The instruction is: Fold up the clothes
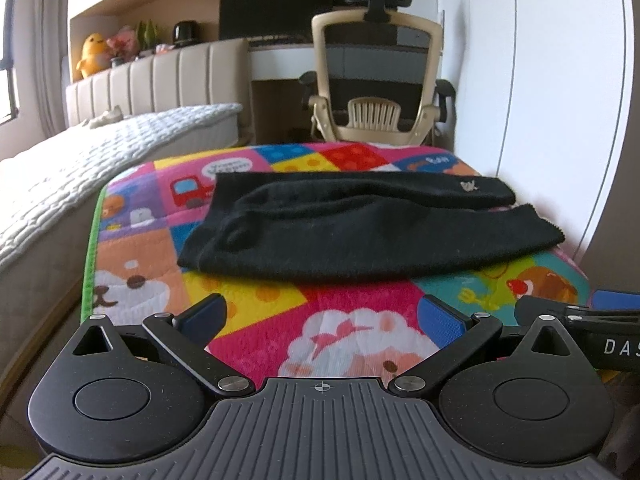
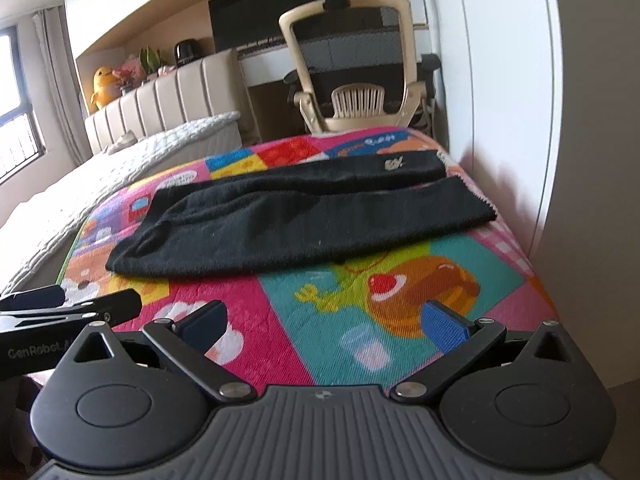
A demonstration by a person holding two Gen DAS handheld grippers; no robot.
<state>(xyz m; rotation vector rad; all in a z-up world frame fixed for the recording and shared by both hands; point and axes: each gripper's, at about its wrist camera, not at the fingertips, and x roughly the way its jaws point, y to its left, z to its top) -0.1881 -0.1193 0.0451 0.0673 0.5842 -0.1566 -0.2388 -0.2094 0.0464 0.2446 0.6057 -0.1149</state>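
A black knitted garment [image 1: 352, 224] lies folded into a long flat band across the far half of a colourful cartoon mat [image 1: 256, 300]; it also shows in the right wrist view [image 2: 304, 224]. A small pale logo [image 1: 469, 186] sits near its far right end. My left gripper [image 1: 322, 316] is open and empty, low over the mat's near part, short of the garment. My right gripper [image 2: 324, 322] is open and empty, beside the left one, also short of the garment. Each gripper's edge shows in the other's view.
The mat [image 2: 400, 292] covers a narrow raised surface. A bed with a white quilt [image 1: 80, 168] runs along the left. A beige office chair [image 1: 376, 72] and a desk stand beyond the far end. A white wall [image 2: 580, 120] is close on the right.
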